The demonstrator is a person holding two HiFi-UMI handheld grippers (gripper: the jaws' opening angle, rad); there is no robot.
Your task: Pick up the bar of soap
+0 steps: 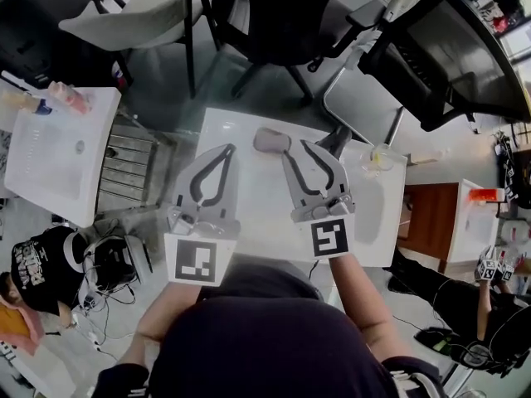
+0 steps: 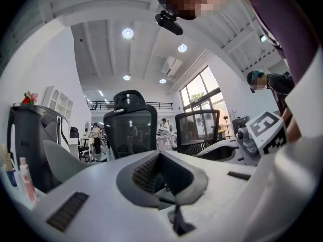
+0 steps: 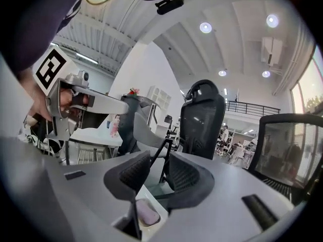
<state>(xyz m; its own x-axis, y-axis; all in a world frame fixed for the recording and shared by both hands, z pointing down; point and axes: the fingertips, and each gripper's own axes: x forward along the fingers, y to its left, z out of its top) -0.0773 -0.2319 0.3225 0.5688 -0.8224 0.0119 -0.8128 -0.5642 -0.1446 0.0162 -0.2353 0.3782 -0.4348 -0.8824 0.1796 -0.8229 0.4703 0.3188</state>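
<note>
Setup: a person stood over a white countertop (image 1: 249, 214), one hand-held tong in each hand, both reaching toward the top of the head view.
Bar of soap (image 1: 271, 141): pale greyish-pink with rounded corners; lay flat on the countertop, close to its far edge, upper centre of the head view.
Soap, right gripper view: showed low in the frame, below and just ahead of the jaw tips, on the white surface.
Right gripper (image 1: 296, 148): released; jaws stood apart with a clear gap and nothing between the pads. Its tips sat just to the right of the soap; contact could not be settled.
Left gripper (image 1: 227, 148): clenched; jaw tips met and nothing was caught between them. It hung over bare countertop, left of the soap and apart from it.
Marker cubes: one on each tong, at the lower centre of the head view.
Clear cup (image 1: 377, 160): near the right end of the countertop, right of the right gripper.
Second white top (image 1: 50, 156): at the left of the frame.
Chairs: black mesh chair (image 1: 448, 48) at upper right, grey chair (image 1: 133, 15) at upper left.
</note>
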